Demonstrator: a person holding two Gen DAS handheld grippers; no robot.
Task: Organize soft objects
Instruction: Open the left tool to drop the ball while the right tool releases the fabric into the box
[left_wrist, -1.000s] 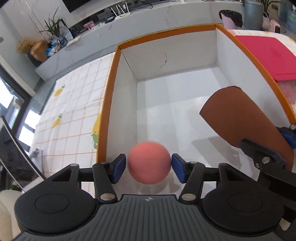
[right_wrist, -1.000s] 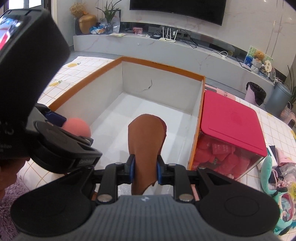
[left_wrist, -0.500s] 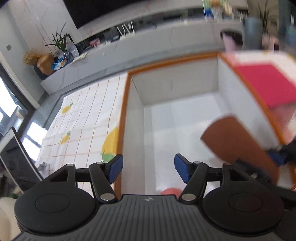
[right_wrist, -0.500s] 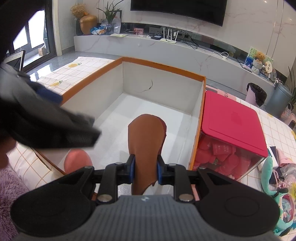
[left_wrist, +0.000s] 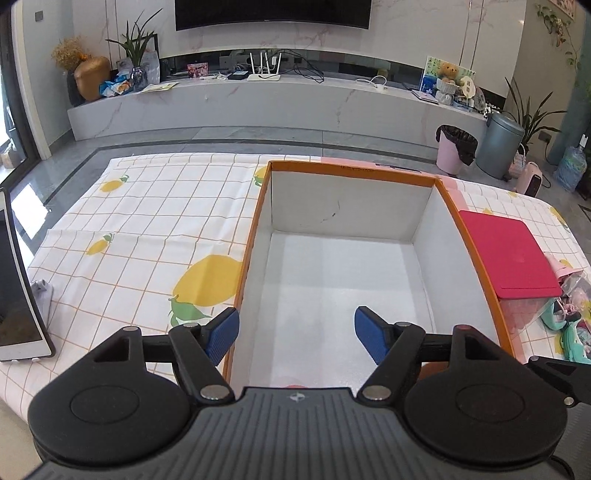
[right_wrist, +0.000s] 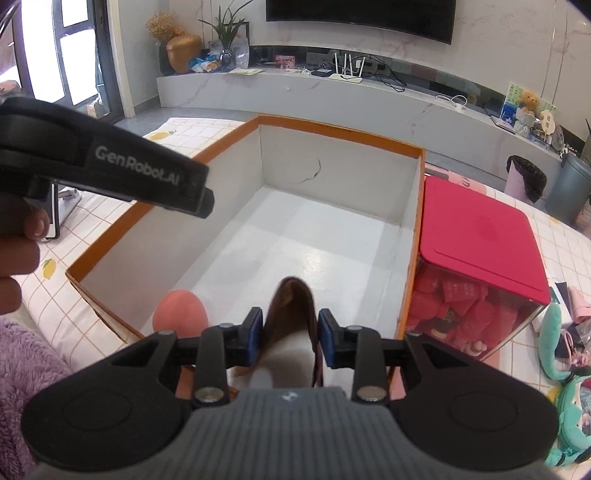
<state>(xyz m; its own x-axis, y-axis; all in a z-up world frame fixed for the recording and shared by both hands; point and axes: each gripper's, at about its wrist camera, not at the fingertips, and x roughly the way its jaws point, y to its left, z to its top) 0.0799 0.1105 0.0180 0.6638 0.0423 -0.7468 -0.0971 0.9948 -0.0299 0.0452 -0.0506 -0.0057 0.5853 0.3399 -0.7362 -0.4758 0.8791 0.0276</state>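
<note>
One soft thing is in: the pink ball (right_wrist: 180, 312) lies in the box (right_wrist: 229, 138) at its near left corner. My left claw (left_wrist: 296, 336) has just been opening, empty. My right claw (right_wrist: 290, 338) has been easing apart around the brown piece (right_wrist: 291, 306), not yet dropped. Only the right view shows both clearly.

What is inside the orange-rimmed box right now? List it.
Inside the box: a pink ball by the near left wall, and a brown piece between the right claw's pads. The near floor is hidden.
</note>
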